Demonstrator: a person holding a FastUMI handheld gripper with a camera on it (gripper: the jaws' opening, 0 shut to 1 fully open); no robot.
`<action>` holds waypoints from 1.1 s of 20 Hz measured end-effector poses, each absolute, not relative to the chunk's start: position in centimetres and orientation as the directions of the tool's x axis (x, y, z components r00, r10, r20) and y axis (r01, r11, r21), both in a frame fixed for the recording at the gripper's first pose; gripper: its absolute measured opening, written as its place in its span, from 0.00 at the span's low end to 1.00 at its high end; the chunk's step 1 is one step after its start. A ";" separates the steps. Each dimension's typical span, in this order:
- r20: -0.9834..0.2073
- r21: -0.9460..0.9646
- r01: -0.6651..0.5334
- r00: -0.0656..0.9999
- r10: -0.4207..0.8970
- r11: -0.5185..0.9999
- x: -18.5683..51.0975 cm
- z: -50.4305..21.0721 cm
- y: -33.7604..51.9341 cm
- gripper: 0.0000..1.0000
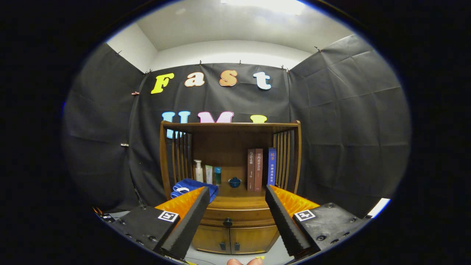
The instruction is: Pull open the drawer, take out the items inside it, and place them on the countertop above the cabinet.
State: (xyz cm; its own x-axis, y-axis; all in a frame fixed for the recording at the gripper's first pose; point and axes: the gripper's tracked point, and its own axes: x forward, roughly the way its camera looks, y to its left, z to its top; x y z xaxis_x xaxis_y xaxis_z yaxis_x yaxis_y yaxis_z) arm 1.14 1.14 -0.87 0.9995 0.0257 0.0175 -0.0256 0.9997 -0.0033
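Note:
A wooden cabinet (235,224) stands ahead of me against the black booth wall. Its drawer (239,218) is closed, with a dark round knob (227,222) seen between my two fingers and some way beyond them. The countertop (239,197) above the drawer carries a folded blue towel (186,187), several bottles (199,171), a small blue bowl (234,182) and upright books (258,169). My gripper (235,195) is open with nothing between its fingers. The drawer's contents are hidden.
Two small cabinet doors (232,240) sit under the drawer. Slatted wooden sides and a top shelf (230,126) frame the countertop. A person's fingertips (244,262) show below the fingers. Pale floor lies in front of the cabinet.

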 end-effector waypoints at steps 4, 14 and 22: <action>0.016 0.019 -0.041 0.999 0.041 0.999 2.9 -3.0 2.0 0.98; -0.061 0.004 -0.012 0.998 0.012 1.000 10.0 -14.0 3.2 0.98; -0.231 -0.023 -0.015 0.973 0.009 1.000 15.8 -25.3 4.2 0.99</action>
State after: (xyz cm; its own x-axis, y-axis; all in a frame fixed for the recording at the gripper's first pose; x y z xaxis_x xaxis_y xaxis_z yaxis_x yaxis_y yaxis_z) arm 15.85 4.22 -25.30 0.9730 0.0089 -0.2308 -0.0145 0.9996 -0.0227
